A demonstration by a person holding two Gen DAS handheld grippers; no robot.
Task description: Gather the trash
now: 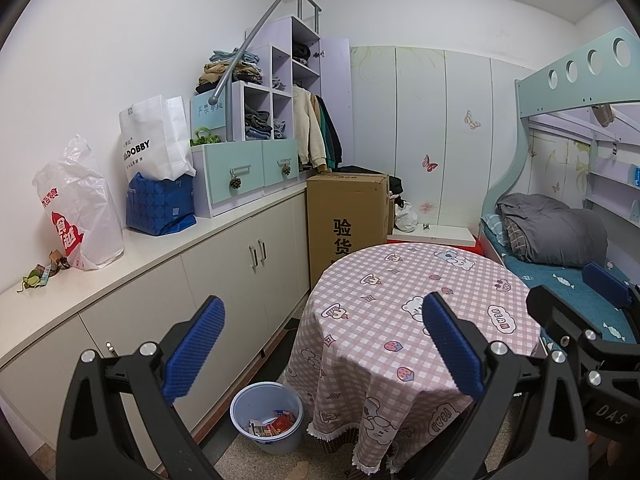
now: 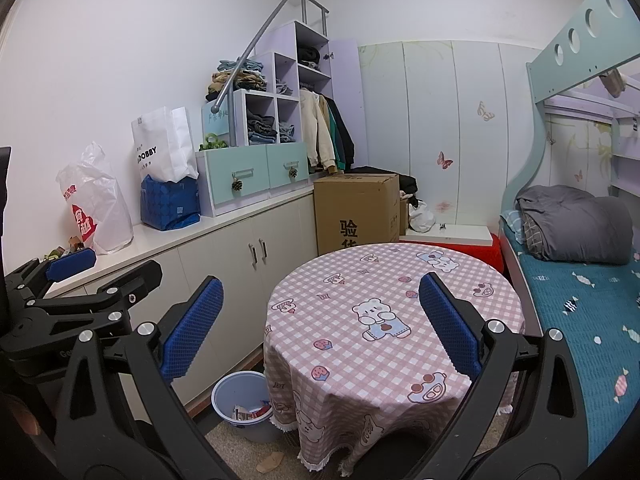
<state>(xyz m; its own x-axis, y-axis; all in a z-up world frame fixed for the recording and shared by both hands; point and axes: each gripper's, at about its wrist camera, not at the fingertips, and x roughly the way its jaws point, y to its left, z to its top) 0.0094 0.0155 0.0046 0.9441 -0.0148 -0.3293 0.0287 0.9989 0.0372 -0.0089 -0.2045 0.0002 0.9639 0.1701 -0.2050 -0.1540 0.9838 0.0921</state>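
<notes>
Crumpled wrappers (red, white, mixed) lie heaped inside the upright pale-blue bin on the floor, just beside the round table's draped cloth.

Readable print around the room

The white paper bag on the worktop carries "DOBBY", its first letters hidden. The cardboard box shows the characters "验货". The other tongs, seen from the left wrist view, bear "DAS". Red characters on the white plastic bag are too crumpled to read.
</notes>
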